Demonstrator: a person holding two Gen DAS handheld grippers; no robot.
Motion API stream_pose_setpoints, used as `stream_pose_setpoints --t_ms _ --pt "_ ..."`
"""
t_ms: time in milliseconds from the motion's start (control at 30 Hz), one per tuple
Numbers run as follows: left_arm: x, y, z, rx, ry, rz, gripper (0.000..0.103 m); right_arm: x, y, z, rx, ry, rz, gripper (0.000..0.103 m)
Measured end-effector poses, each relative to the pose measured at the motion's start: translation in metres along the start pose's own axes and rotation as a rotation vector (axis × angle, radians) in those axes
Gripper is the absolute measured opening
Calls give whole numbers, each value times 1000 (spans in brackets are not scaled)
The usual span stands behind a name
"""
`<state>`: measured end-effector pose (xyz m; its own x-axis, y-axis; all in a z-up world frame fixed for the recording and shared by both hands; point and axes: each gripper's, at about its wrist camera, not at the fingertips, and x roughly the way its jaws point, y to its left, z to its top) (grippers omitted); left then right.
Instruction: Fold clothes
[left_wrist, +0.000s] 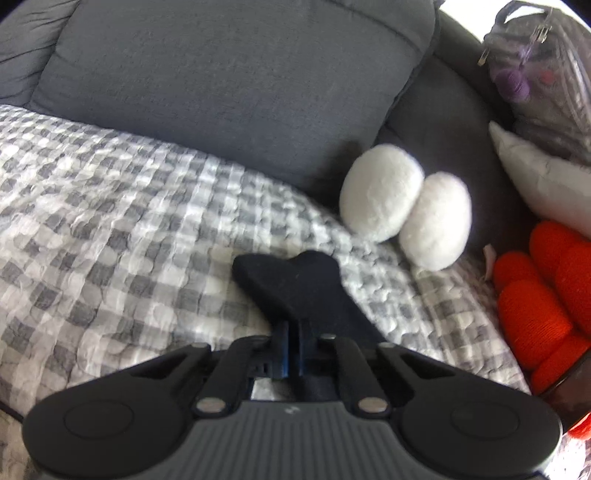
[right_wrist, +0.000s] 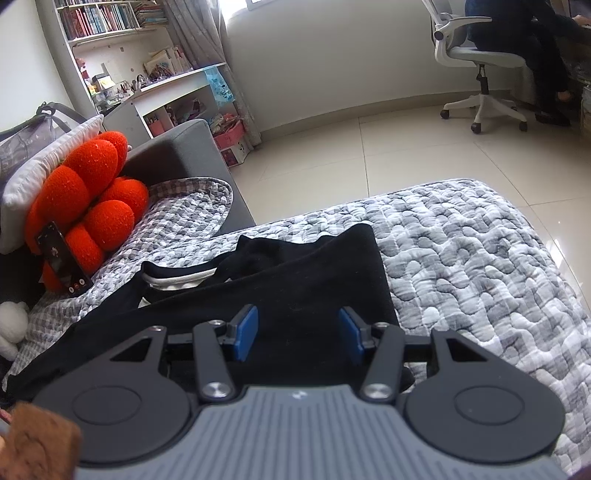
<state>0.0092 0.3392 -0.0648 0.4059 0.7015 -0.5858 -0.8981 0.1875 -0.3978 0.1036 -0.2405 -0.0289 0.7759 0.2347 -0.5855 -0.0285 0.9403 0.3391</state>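
Grey sofa (left_wrist: 229, 81) carrying a checked quilt (left_wrist: 110, 206). Lying spread on the quilt: black garment (right_wrist: 295, 280). Resting beside it: white plush (left_wrist: 402, 206), orange cushion (right_wrist: 92, 192).

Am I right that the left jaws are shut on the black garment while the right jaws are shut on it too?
Not quite. The left gripper is shut on the black garment, but the right gripper is open: the right wrist view shows its blue pads standing apart above the cloth, pinching nothing.

Matt black cloth garment (right_wrist: 303, 280) lies on a puckered quilted cover (right_wrist: 480, 258); floor tiles (right_wrist: 369, 147) are glossy.
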Motion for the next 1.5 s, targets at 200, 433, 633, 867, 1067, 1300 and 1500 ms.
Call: stream_pose_setpoints --t_ms 200,433,633,867,1067,1300,1500 --pt "-27 -5 12 -38 -56 -137 4 -3 -2 1 7 -6 3 53" --pt "-64 -18 28 -87 -61 -341 4 -5 -3 1 18 -9 14 53" --pt "-103 -38 27 -85 -66 -519 4 -9 -6 2 41 -14 29 53" --pt "-156 -68 3 -29 -31 -734 4 -10 -10 5 122 -8 86 53" --pt "-192 -103 -37 62 55 -878 4 -10 -6 6 154 -3 123 53" --pt "-226 -136 -103 183 174 -1027 4 -6 5 5 180 13 179 53" --pt "-238 -151 -164 327 358 -1105 4 -4 2 5 230 23 211 53"
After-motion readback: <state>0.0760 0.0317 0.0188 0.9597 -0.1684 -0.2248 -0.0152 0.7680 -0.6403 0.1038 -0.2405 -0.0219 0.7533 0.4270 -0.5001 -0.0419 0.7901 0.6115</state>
